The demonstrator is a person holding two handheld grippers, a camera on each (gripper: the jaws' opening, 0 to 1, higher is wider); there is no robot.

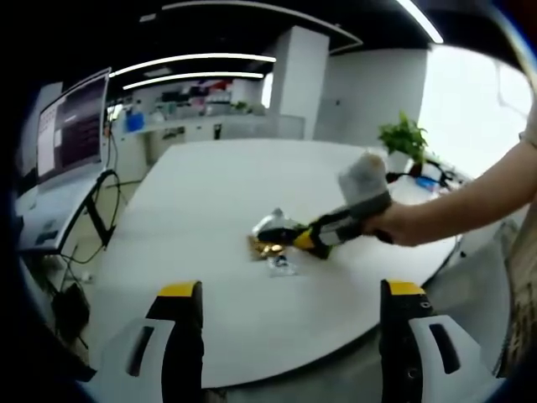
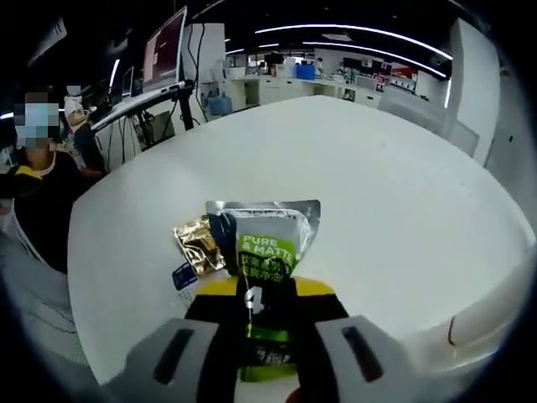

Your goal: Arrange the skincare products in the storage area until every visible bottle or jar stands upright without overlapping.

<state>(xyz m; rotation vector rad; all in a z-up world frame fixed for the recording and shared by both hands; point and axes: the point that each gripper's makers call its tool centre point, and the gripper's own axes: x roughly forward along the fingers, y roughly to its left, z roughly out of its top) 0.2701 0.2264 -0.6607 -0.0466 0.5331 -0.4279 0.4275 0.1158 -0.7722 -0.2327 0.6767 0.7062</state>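
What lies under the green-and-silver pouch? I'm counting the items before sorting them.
Under the green-and-silver pouch, held by the right gripper, a gold sachet pokes out with a small blue-and-white packet beside it on the white table. Anything further beneath is covered.

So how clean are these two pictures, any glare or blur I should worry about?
Left gripper view: bright window washes out the upper right; the packets are small and soft. Right gripper view: even light, green pouch lettering is readable, edges bend from the fisheye.

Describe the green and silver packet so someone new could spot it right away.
On the big white oval table, look near the closest edge, where the right gripper pinches a flat silver foil sachet with a green label. Unlike the crinkled gold foil packet beside it, it reads PURE MATTE.
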